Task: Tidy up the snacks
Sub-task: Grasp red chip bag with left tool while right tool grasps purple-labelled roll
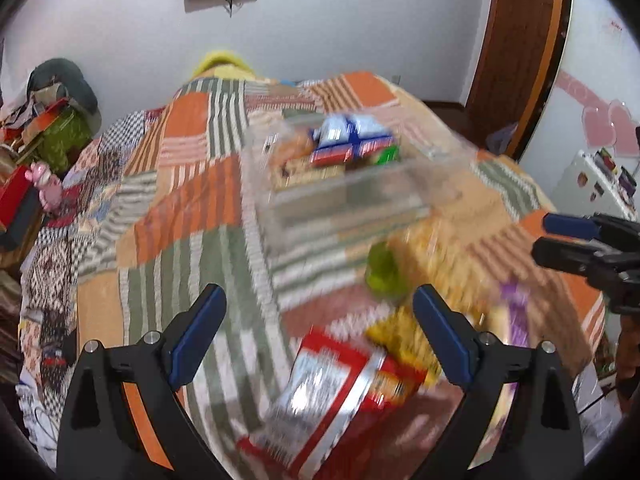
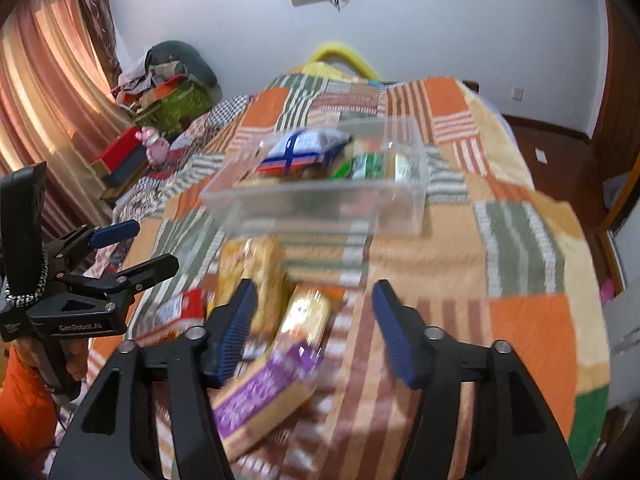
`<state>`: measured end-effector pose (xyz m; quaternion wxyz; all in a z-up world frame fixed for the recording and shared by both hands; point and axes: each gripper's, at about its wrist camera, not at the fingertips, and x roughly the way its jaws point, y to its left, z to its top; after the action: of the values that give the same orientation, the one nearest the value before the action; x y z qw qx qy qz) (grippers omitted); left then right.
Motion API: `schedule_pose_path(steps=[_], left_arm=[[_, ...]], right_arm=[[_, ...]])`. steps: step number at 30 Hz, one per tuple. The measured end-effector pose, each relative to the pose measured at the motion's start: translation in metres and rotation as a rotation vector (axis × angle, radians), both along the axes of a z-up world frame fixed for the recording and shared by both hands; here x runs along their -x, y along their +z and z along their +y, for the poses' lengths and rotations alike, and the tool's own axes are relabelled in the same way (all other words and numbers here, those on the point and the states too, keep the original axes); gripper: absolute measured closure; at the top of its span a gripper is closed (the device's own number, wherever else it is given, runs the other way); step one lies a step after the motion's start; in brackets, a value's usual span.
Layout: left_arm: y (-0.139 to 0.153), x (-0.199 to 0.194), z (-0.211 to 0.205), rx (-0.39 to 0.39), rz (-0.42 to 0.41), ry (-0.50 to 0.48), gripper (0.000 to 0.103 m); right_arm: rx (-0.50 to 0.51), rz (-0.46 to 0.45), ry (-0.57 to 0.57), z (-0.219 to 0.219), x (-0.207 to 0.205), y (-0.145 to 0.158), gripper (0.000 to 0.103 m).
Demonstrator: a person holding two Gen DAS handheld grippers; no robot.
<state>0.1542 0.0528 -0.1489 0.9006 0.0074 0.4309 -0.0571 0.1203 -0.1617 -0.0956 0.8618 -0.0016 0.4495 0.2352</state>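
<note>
A clear plastic bin stands on the patchwork bedspread and holds a blue-and-white pack and green packs. My left gripper is open and empty above a red-and-silver snack bag. A green pack and yellow packs lie ahead of it. My right gripper is open and empty over a purple-and-tan pack and a yellow pack. Each gripper shows in the other's view: the right, the left. The frames are blurred.
The bedspread covers the whole bed. Clutter, a red box and a pink toy sit beside the bed on the left. A wooden door and a white fridge stand to the right.
</note>
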Motion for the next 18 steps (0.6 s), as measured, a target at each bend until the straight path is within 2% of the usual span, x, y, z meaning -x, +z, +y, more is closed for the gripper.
schedule_pose_path(steps=[1,4,10,14,18], left_arm=[[-0.007,0.008,0.002,-0.003,0.018,-0.002,0.007],[-0.022,0.022,0.008,-0.006,0.055,-0.001,0.007],[-0.048,0.043,0.018,0.039,0.119,-0.006,0.007],[-0.054,0.046,0.022,0.086,0.136,-0.008,0.005],[-0.058,0.046,0.022,0.126,0.151,-0.018,0.005]], right_arm=[[0.002,0.005,0.000,0.003,0.005,-0.002,0.031],[0.012,0.034,0.009,0.010,0.014,-0.013,0.027],[0.043,0.091,0.038,0.025,0.028,-0.034,0.027],[0.047,0.140,0.046,0.031,0.029,-0.048,0.027],[0.031,0.147,0.049,0.031,0.026,-0.051,0.027]])
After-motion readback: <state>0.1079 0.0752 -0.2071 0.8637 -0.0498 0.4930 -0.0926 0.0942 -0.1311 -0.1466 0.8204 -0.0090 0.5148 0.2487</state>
